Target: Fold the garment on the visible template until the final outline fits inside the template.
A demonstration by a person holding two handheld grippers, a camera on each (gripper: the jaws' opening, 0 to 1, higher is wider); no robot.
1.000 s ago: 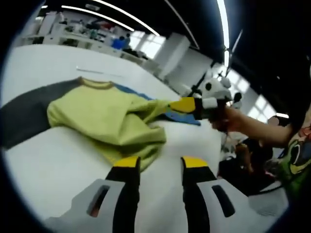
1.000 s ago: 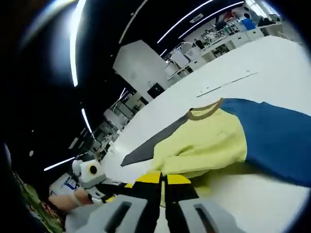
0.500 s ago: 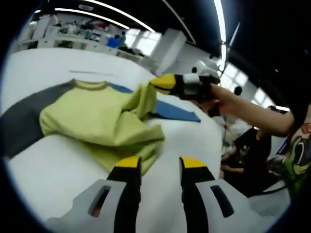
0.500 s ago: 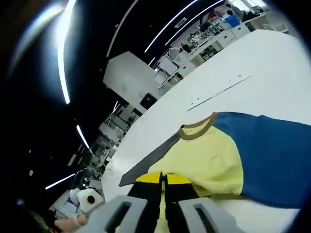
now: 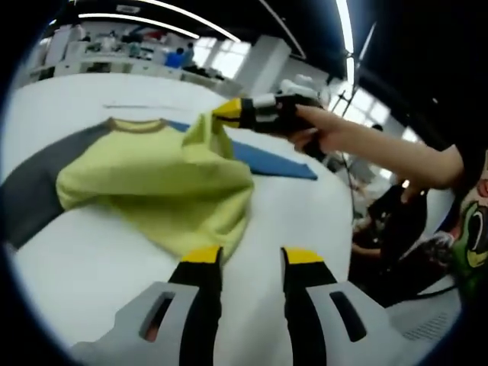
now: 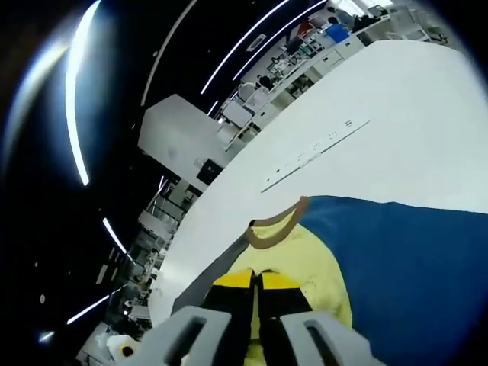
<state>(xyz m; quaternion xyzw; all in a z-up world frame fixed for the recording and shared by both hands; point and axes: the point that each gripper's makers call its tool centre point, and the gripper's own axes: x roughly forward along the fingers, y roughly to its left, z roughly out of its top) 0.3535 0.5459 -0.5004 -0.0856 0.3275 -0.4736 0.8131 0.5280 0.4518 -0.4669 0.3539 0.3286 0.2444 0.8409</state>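
Our right gripper (image 5: 229,111), jaws pinched on the yellow shirt's (image 5: 164,183) hem, lifts it toward twelve o'clock to fold it, probably over the body. Our left gripper (image 5: 248,263) waits with jaws parted, empty, over the white table (image 5: 76,267).

- Bare white table (image 5: 84,259) is lying open along the near edge, between the left gripper (image 5: 245,258) and the garment (image 5: 160,183).
- The right gripper (image 5: 229,110), pinching cloth, and the person's forearm (image 5: 381,152) are crossing above the right edge.
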